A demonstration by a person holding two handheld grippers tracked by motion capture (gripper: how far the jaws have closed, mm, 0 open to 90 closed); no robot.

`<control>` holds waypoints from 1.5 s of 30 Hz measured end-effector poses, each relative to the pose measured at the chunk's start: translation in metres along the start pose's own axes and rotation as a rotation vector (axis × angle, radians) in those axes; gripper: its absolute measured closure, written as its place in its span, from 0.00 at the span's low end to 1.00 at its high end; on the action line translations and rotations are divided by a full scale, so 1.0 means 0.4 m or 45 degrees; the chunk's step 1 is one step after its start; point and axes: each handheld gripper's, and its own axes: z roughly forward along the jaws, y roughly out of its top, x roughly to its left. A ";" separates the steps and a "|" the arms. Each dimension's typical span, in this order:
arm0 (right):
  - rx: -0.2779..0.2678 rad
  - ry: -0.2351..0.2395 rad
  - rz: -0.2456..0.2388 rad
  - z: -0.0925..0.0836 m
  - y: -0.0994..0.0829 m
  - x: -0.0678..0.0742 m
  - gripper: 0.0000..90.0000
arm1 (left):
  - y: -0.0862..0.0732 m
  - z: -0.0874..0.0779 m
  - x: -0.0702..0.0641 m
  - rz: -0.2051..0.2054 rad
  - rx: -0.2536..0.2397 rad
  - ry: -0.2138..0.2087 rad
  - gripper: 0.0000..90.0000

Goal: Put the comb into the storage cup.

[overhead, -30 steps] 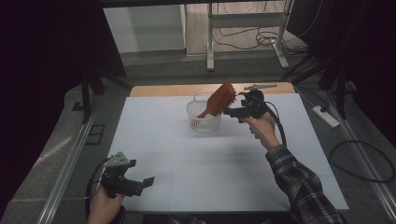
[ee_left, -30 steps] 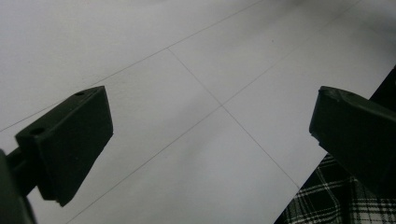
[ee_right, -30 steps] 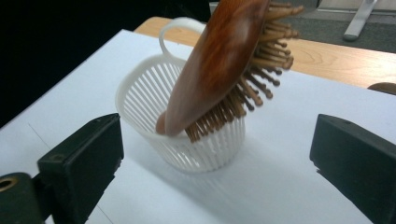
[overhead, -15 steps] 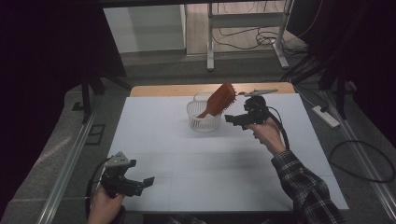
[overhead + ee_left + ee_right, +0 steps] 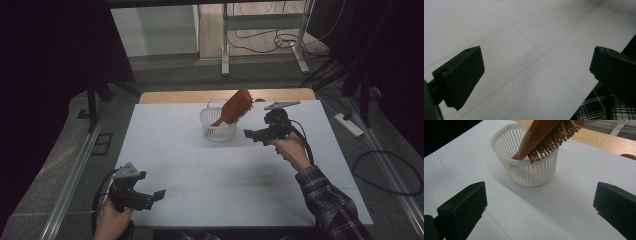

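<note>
Hairbrush [image 5: 541, 135] is leaning handle-down in the basket [image 5: 524, 173], head jutting over the rim; I'm judging it stiff, light and top-heavy, best pinched across the wooden head. My right gripper [image 5: 540, 212] is hanging wide open and empty beside the basket, my left gripper [image 5: 536, 75] likewise, well away.

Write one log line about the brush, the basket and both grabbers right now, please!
hairbrush: handle down in white basket, leaning on rim | right gripper: open, empty, near basket | left gripper: open, empty, over table
</note>
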 end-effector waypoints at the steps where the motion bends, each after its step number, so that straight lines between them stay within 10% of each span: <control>1: 0.003 0.002 0.000 -0.001 -0.002 0.000 0.00 | 0.000 0.000 0.000 0.001 0.000 0.000 0.01; 45: 0.102 0.013 -0.089 -0.099 -0.123 0.003 0.00 | -0.001 -0.001 0.000 -0.008 -0.006 -0.002 0.01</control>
